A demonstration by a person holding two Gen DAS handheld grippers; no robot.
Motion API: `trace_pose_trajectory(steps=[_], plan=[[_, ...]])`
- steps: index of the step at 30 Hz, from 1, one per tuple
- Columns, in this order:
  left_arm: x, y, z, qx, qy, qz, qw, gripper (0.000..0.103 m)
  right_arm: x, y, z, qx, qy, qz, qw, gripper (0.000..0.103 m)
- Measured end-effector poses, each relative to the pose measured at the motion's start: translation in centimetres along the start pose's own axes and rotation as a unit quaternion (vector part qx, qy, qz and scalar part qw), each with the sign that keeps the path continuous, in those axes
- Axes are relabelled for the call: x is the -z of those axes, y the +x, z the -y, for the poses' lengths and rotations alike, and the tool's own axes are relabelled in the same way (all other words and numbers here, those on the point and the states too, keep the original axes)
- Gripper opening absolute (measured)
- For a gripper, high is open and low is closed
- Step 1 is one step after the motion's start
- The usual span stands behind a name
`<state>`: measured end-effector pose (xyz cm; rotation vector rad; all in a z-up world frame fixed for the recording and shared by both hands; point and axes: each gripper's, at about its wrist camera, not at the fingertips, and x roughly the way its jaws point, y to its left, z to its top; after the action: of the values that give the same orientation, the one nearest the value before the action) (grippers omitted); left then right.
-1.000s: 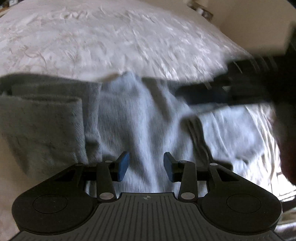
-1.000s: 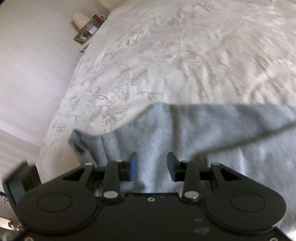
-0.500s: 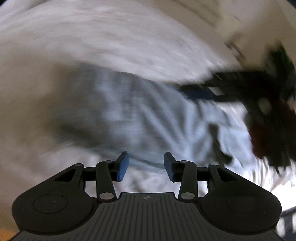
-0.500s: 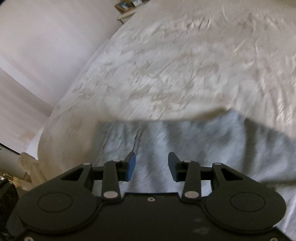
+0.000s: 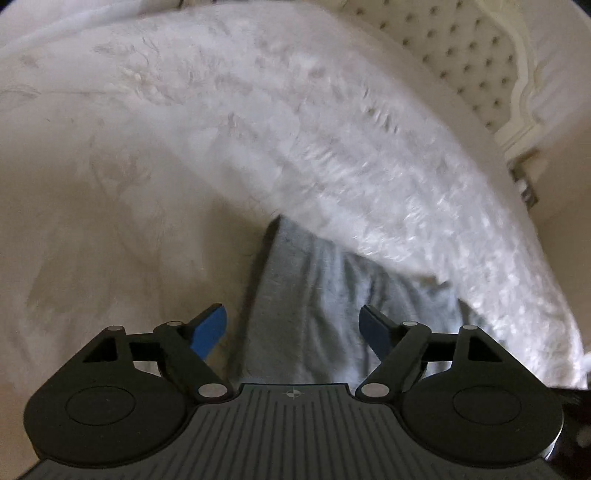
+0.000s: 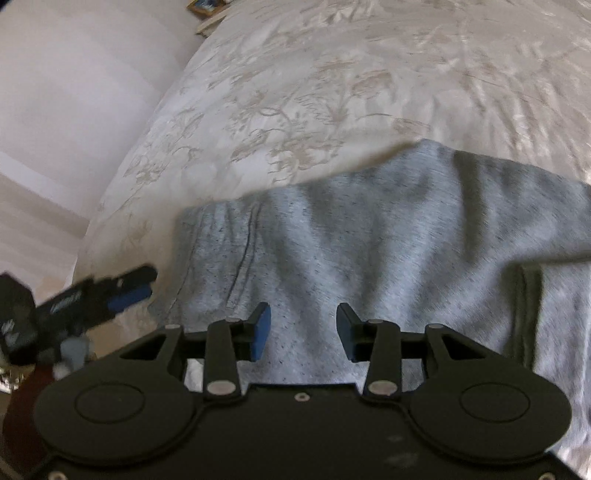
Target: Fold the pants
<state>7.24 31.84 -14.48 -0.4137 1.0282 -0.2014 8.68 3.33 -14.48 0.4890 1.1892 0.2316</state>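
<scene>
Grey pants [image 6: 388, 258] on bed, both tools above them, nothing gripped.

Left tool [image 5: 293, 328]: blue pads spread wide, empty, over the left edge of the pants [image 5: 314, 295], which run from 12 to 4 o'clock of the tool on the white embroidered bedspread [image 5: 258, 129]. Tufted headboard [image 5: 461, 48] at 1 o'clock. Right tool [image 6: 303, 328]: pads parted moderately, empty, grey fabric showing between them; contact with the cloth cannot be told. Pants fill the centre and right of the right wrist view, rumpled, a folded hem edge [image 6: 524, 314] at 3 o'clock. Left tool [image 6: 110, 291] visible at 9 o'clock, blurred, beside the pants' left edge; a white label on it is unreadable. Framed item [image 6: 205, 5] at 11 o'clock, too small to read.
</scene>
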Motion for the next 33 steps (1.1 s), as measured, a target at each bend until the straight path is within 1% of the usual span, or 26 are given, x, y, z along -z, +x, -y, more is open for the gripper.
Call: trace_pose_trajectory(steps=[3,4,5,6,7,10,11,13,15,16,17,18,19,20,21,24,28,30,33], plan=[[-0.2,2.7,-1.5,0.010,-0.013,-0.060,0.9980,0.079,0.8,-0.7,0.5,0.007,0.017,0.006,1.000,0.043],[-0.2,3.8,-1.8,0.016,-0.016,-0.081,0.9964,0.082,1.0,-0.9,0.6,0.009,0.022,0.008,1.000,0.043],[-0.1,4.4,-1.9,0.023,-0.015,-0.090,0.9956,0.088,1.3,-1.1,0.7,0.011,0.027,0.010,1.000,0.043],[0.0,4.8,-1.8,0.033,-0.012,-0.093,0.9951,0.092,1.4,-1.1,0.8,0.012,0.032,0.012,0.999,0.043],[0.1,5.1,-1.8,0.046,-0.011,-0.095,0.9943,0.099,1.7,-1.3,0.9,0.014,0.037,0.013,0.999,0.044],[0.3,6.5,-0.8,0.091,-0.018,-0.111,0.9895,0.100,2.4,-1.7,1.4,0.018,0.049,0.016,0.999,0.044],[0.4,6.9,-0.5,0.102,-0.023,-0.118,0.9874,0.100,2.6,-1.8,1.6,0.019,0.053,0.016,0.998,0.043],[0.5,7.7,0.5,0.112,-0.028,-0.128,0.9850,0.100,3.1,-2.1,2.0,0.021,0.062,0.017,0.998,0.044],[0.6,8.2,1.5,0.132,-0.033,-0.142,0.9804,0.093,3.6,-2.4,2.6,0.024,0.068,0.019,0.997,0.043],[0.7,8.3,2.0,0.147,-0.038,-0.148,0.9773,0.073,3.8,-2.6,2.9,0.025,0.072,0.020,0.997,0.043],[0.8,8.2,2.5,0.151,-0.039,-0.148,0.9764,0.057,4.1,-2.9,3.3,0.026,0.076,0.021,0.997,0.043],[0.9,7.9,3.2,0.143,-0.031,-0.144,0.9786,0.051,4.3,-3.1,3.8,0.025,0.081,0.023,0.996,0.043],[1.0,7.5,4.0,0.129,-0.016,-0.140,0.9816,0.037,4.5,-3.3,4.3,0.025,0.086,0.024,0.996,0.043],[1.1,7.1,4.7,0.120,-0.006,-0.134,0.9837,0.033,4.8,-3.5,4.8,0.025,0.091,0.025,0.995,0.043],[1.3,6.4,5.2,0.116,-0.006,-0.127,0.9851,0.033,5.0,-3.8,5.3,0.025,0.095,0.024,0.995,0.043],[1.3,4.0,7.4,0.122,-0.011,-0.101,0.9873,0.031,5.3,-4.5,7.0,0.019,0.107,0.024,0.994,0.044],[1.6,1.5,13.5,0.122,0.035,-0.074,0.9892,0.031,5.3,-6.2,10.0,0.008,0.117,0.030,0.993,0.044],[2.0,0.9,16.9,0.130,0.058,-0.068,0.9874,0.031,5.2,-7.2,11.8,0.003,0.127,0.032,0.991,0.044],[3.6,1.9,22.9,0.143,0.099,-0.076,0.9817,0.031,4.9,-8.8,14.5,-0.001,0.136,0.039,0.990,0.044]])
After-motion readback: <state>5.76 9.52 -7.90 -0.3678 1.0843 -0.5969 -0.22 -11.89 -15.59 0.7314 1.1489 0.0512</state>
